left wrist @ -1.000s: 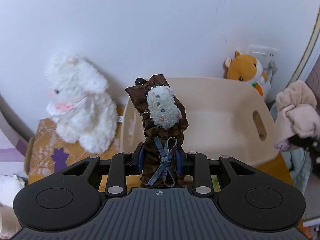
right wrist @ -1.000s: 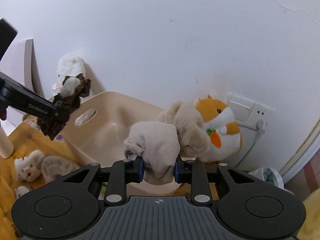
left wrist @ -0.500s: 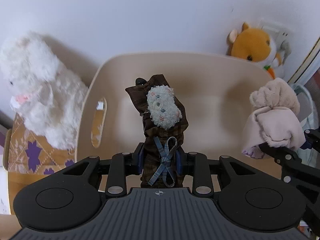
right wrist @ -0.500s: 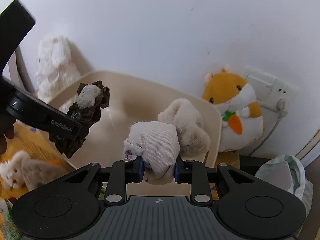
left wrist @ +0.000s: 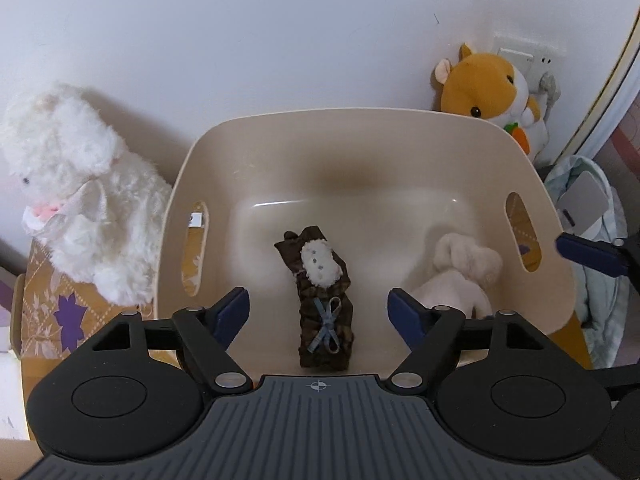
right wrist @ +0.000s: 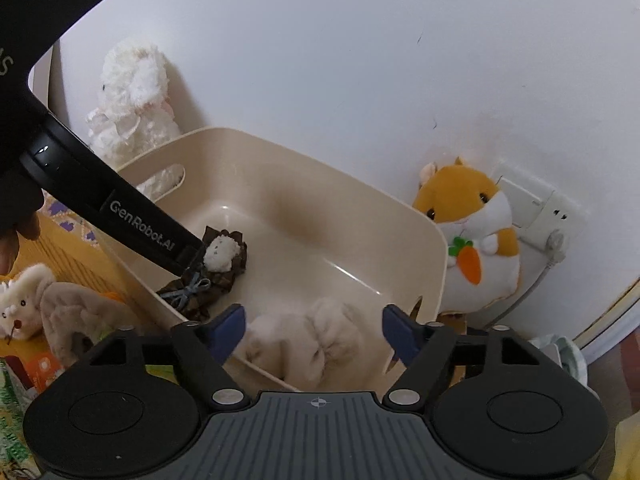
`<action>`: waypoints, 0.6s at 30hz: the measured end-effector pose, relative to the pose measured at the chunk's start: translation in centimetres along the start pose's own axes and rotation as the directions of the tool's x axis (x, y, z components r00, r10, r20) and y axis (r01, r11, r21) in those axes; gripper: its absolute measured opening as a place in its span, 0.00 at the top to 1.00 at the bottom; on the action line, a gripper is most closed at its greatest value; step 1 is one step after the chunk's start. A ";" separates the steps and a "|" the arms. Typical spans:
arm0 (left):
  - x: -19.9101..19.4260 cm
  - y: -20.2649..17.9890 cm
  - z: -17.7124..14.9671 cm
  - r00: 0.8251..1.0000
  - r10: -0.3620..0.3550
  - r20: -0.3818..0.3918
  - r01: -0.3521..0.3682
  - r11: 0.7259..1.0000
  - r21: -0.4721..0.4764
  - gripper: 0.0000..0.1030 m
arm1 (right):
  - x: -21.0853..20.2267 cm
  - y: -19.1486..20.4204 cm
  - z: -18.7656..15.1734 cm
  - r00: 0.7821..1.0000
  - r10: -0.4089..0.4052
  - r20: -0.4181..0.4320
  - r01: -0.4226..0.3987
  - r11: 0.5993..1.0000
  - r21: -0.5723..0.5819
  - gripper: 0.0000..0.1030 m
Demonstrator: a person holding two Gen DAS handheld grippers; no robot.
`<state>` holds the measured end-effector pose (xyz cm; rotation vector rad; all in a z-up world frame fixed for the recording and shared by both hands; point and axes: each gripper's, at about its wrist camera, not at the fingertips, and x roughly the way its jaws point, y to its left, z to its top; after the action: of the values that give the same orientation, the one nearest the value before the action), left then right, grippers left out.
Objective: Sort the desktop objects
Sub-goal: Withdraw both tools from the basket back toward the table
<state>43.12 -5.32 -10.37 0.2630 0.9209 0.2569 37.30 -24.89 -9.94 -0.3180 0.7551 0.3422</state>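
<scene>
Both tongs are positioned over a beige plastic bin (left wrist: 372, 148) with slot handles in its end walls. The left tongs (left wrist: 318, 308) have their jaws opening; the blue pads stand well apart on either side of a brown plaid pouch (left wrist: 324, 304), and neither pad touches it. The pouch, tied with a blue ribbon bow and bearing a white fuzzy patch, is inside the bin near its middle; whether it rests on the floor cannot be told. The right tongs (right wrist: 314, 326) likewise have their jaws opening, pads spread wide and clear of a beige plush item (right wrist: 308, 340), which is in the bin's near corner in the right wrist view and blurred. In the left wrist view the same plush item (left wrist: 460, 276) sits at the bin's right end, beside the handle slot. A white fluffy lamb toy (left wrist: 76, 200) stands outside the bin's left wall on a yellow patterned cloth (left wrist: 52, 308). An orange hamster toy (right wrist: 472, 240) with a carrot sits against the wall behind the bin's right end, beside a wall socket (right wrist: 540, 216). A small beige rabbit toy (right wrist: 36, 308) lies on the bench to the left of the bin.
</scene>
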 end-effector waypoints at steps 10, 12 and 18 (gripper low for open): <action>-4.1 3.1 -4.1 0.997 0.063 0.049 -0.062 0.998 -0.007 0.23 | -4.7 0.6 -1.9 0.995 -0.048 0.083 0.049 0.999 -0.008 0.00; -4.7 4.0 -5.3 0.997 0.066 0.046 -0.066 0.998 -0.012 0.23 | -5.3 0.8 -2.6 0.996 -0.048 0.076 0.049 0.999 -0.012 0.00; -5.9 7.2 -9.1 0.994 0.108 -0.004 -0.109 0.994 -0.021 0.23 | -6.6 1.2 -6.0 0.999 -0.046 0.028 0.046 0.999 -0.014 0.00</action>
<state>31.54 0.49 -8.84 0.2933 0.9075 0.3673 28.71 -27.40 -9.55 -0.3430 0.7175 0.3080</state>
